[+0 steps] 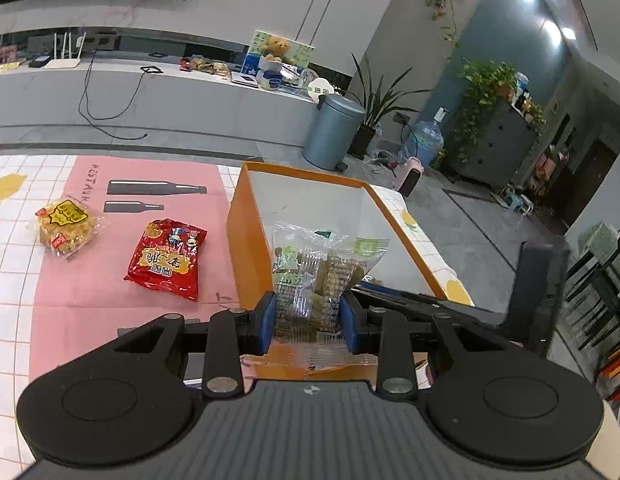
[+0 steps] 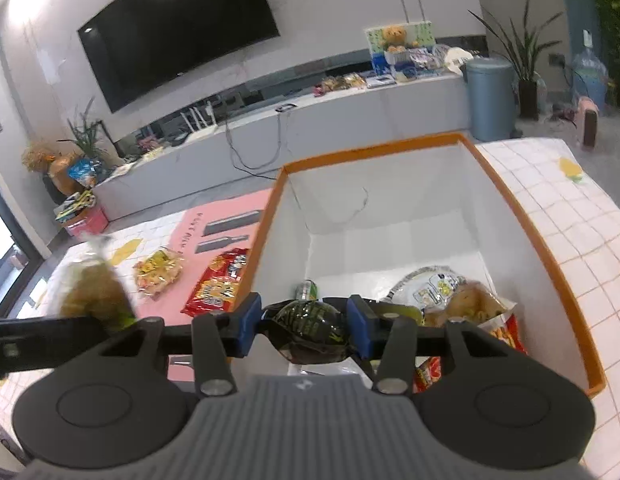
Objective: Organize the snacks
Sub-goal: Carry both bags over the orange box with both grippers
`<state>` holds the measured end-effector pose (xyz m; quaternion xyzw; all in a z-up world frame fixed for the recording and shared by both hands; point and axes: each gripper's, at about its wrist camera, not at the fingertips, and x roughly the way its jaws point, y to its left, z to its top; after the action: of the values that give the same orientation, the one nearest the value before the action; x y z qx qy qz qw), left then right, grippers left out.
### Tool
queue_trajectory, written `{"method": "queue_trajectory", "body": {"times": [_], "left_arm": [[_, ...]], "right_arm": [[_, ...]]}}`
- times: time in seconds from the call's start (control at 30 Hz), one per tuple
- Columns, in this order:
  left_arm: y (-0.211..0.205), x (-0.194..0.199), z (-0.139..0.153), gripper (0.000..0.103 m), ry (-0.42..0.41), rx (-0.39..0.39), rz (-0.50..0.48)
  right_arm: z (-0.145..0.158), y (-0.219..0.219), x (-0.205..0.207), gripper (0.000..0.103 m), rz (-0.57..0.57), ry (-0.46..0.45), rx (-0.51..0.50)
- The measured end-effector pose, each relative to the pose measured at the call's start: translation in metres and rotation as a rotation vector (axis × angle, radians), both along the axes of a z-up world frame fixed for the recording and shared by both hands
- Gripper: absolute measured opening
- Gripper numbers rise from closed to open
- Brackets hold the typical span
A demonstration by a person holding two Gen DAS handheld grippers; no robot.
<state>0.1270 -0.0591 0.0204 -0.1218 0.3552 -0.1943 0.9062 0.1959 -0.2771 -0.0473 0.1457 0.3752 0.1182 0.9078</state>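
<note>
My left gripper (image 1: 308,316) is shut on a clear bag of brown snacks (image 1: 313,276) and holds it over the near left wall of the orange box (image 1: 246,248). My right gripper (image 2: 306,322) is shut on a dark green round packet (image 2: 308,330) above the near part of the orange box (image 2: 549,256). Several snack packs (image 2: 461,304) lie on the box's white floor at the near right. A red snack bag (image 1: 168,258) and a yellow noodle pack (image 1: 66,226) lie on the pink mat (image 1: 90,300) left of the box. The left gripper's bag also shows blurred in the right wrist view (image 2: 94,292).
The table has a white checked cloth (image 2: 581,216) with lemon prints. The right gripper's black arm (image 1: 429,304) crosses behind the box in the left wrist view. Beyond the table stand a grey bin (image 1: 333,132), plants and a low TV counter (image 1: 150,92).
</note>
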Motion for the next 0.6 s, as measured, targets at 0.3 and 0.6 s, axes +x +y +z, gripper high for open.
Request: {"method": "queue_trajectory", "body": {"times": [0.3, 0.6], "left_arm": [[-0.002, -0.004, 0.000, 0.037, 0.015, -0.003, 0.000], [-0.022, 0.002, 0.007, 0.037, 0.001, 0.007, 0.007]], "right_arm": [[0.006, -0.019, -0.003, 0.070, -0.082, -0.007, 0.106], [0.037, -0.075, -0.034, 0.078, -0.235, -0.124, 0.168]]}}
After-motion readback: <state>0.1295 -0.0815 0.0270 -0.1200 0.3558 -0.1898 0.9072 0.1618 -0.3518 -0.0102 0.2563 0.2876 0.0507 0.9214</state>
